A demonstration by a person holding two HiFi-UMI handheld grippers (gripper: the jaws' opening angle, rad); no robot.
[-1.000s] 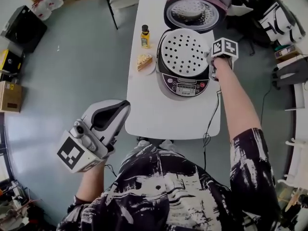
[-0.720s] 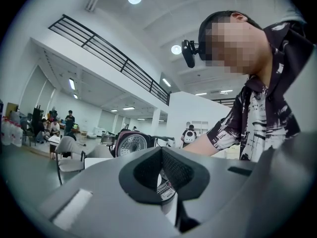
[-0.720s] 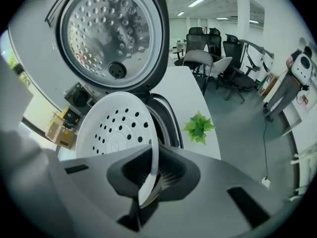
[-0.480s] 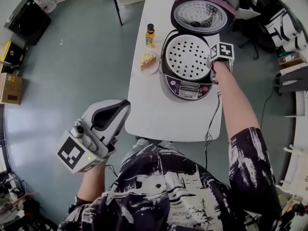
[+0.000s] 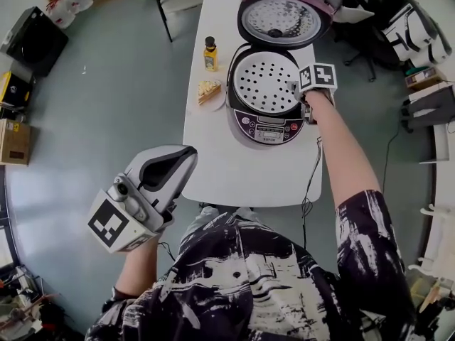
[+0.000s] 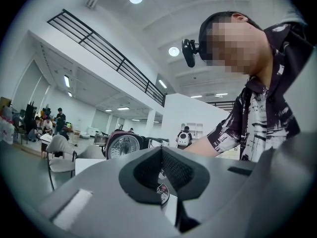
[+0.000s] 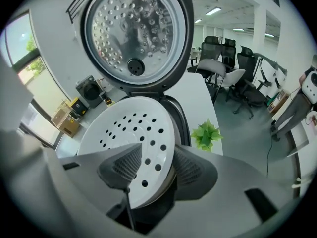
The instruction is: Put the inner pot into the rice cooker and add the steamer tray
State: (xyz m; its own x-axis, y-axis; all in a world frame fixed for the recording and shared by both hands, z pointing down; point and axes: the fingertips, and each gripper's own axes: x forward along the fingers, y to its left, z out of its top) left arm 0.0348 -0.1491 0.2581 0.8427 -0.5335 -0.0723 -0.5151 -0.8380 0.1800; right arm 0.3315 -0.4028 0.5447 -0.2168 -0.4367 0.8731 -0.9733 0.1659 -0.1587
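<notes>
The rice cooker [image 5: 264, 119] stands on the white table [image 5: 242, 169] with its lid [image 5: 284, 16] swung up. The white perforated steamer tray [image 5: 265, 82] lies flat in the cooker's mouth and hides whatever is under it. My right gripper [image 5: 300, 99] sits at the tray's right rim. In the right gripper view the tray [image 7: 126, 133] has its rim between the jaws, which have just been opening, and the right gripper [image 7: 156, 157] is open with its pads apart from the rim. My left gripper [image 5: 179, 160] hangs low, off the table's near left corner, shut and empty [image 6: 161, 155].
A small bottle [image 5: 211, 54] and a plate with a slice of food [image 5: 210, 91] stand left of the cooker. The cooker's cord [image 5: 313, 176] drops over the table's right edge. A small green plant [image 7: 206, 134] sits right of the cooker. Office chairs [image 7: 223, 73] stand beyond the table.
The head view has shifted a little. My right gripper stays at the tray's right rim and the tray stays in the cooker. My left gripper has not moved.
</notes>
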